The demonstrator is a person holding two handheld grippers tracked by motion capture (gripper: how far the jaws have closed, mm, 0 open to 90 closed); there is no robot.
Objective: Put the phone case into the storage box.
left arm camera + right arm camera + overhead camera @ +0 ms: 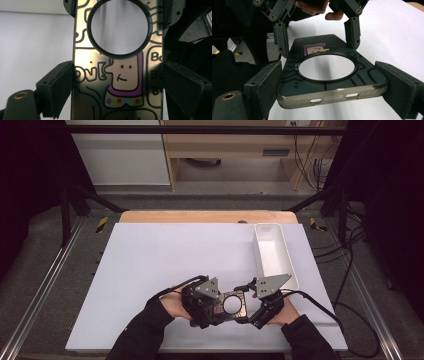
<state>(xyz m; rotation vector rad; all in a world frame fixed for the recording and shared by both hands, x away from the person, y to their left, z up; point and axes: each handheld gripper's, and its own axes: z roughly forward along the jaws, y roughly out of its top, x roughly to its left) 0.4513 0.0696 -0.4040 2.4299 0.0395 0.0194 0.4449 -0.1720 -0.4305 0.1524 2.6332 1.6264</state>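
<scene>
A phone case (232, 305) with cartoon drawings and a large round hole is held just above the white table top between both grippers. My left gripper (204, 301) comes from the left. In the left gripper view its pads (62, 82) press on the two long edges of the case (120, 82). My right gripper (261, 306) comes from the right. Its pads (265, 85) clamp the other end of the case (324, 82), near the port cut-outs. The left gripper's fingers (282, 40) show at the far end in the right gripper view.
An empty white rectangular bin (274, 255) stands at the right of the white table top (165, 260), just beyond the right gripper. A wooden edge (205, 216) runs along the back. Cables trail off the table at the right.
</scene>
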